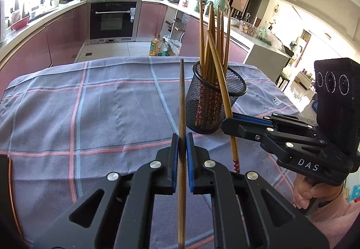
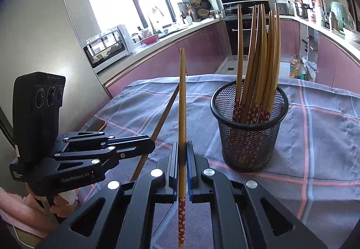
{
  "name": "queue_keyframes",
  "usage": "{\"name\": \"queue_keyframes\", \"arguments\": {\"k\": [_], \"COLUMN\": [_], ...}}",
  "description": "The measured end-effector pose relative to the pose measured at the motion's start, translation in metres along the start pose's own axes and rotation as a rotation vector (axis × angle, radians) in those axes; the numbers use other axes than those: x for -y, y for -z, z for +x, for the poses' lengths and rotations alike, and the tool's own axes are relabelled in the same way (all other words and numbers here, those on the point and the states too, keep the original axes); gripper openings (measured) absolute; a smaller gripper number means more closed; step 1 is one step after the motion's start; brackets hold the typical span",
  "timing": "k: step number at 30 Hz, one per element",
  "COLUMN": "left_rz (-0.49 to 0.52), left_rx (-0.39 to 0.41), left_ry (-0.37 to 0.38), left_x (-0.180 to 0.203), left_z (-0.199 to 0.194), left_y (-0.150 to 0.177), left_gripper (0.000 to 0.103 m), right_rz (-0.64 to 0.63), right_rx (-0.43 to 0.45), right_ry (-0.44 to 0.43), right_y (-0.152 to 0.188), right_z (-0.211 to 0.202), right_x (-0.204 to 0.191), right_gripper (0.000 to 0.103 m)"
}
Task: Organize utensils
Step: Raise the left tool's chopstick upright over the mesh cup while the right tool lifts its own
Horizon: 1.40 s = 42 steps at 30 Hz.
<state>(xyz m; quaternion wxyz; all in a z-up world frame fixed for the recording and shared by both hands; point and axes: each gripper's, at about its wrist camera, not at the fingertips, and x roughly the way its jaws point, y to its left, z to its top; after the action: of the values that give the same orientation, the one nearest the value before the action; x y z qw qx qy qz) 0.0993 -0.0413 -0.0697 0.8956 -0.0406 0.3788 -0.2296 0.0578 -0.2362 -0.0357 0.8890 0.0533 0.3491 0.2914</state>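
Each tool pinches one chopstick: the left tool (image 1: 182,136) a plain one (image 1: 181,100), the right tool (image 2: 182,145) a flowered one (image 2: 182,100), tips raised, likely bound for the mesh holder (image 2: 248,127) on the far right of the surface (image 1: 90,114).

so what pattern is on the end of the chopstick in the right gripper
Red with small pale flowers on the chopstick, clearest in the right wrist view.

The checked cloth (image 1: 90,114) is left bare in front and left; passage right is blocked by the mesh cup (image 1: 213,102) with upright chopsticks (image 1: 211,30).
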Motion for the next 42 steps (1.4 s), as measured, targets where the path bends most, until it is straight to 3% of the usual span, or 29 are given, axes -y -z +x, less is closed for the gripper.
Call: {"name": "queue_keyframes", "arguments": {"k": [42], "left_rz": [0.040], "left_rx": [0.095], "left_ry": [0.077], "left_x": [0.020], "left_z": [-0.037], "left_y": [-0.028], "left_gripper": [0.008], "right_rz": [0.008], "right_rx": [0.138], "right_ry": [0.042], "right_y": [-0.022], "right_z": [-0.043], "right_x": [0.021], "right_gripper": [0.006]}}
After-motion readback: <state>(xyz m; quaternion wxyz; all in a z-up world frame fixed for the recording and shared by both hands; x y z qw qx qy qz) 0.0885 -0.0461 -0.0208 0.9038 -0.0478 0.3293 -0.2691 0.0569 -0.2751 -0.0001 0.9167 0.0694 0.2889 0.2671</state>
